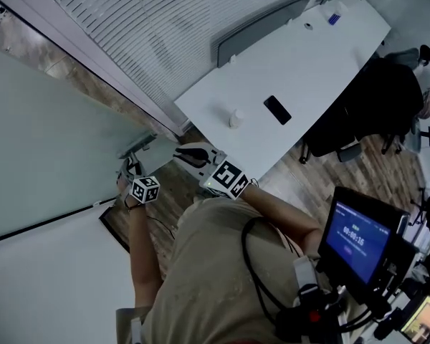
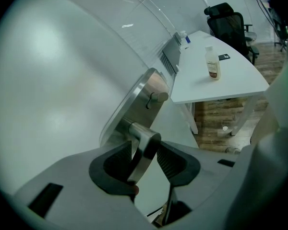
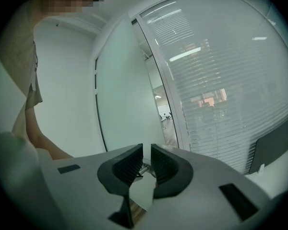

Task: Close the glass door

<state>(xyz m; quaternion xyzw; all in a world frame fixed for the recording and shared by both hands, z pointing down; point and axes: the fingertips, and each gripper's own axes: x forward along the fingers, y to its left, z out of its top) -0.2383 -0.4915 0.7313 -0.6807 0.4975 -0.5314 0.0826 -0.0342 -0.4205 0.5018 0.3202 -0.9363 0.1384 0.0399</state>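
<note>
The frosted glass door (image 1: 50, 142) stands at the left, with a metal lever handle (image 1: 137, 146) near its edge. My left gripper (image 1: 131, 169) is at that handle. In the left gripper view the lever (image 2: 140, 135) runs between the ribbed pads and my left gripper (image 2: 145, 150) is shut on it. My right gripper (image 1: 188, 153) hangs a little to the right of the handle and apart from it. In the right gripper view my right gripper (image 3: 147, 150) points at the door (image 3: 125, 99), its jaws closed to a narrow slit with nothing between them.
A white desk (image 1: 301, 56) stands close on the right with a black phone (image 1: 276, 110) and a small bottle (image 1: 236, 117) on it. Behind it is a black office chair (image 1: 376, 106). A glass wall with blinds (image 1: 165, 27) runs beside the door. A monitor (image 1: 358, 239) hangs at my chest.
</note>
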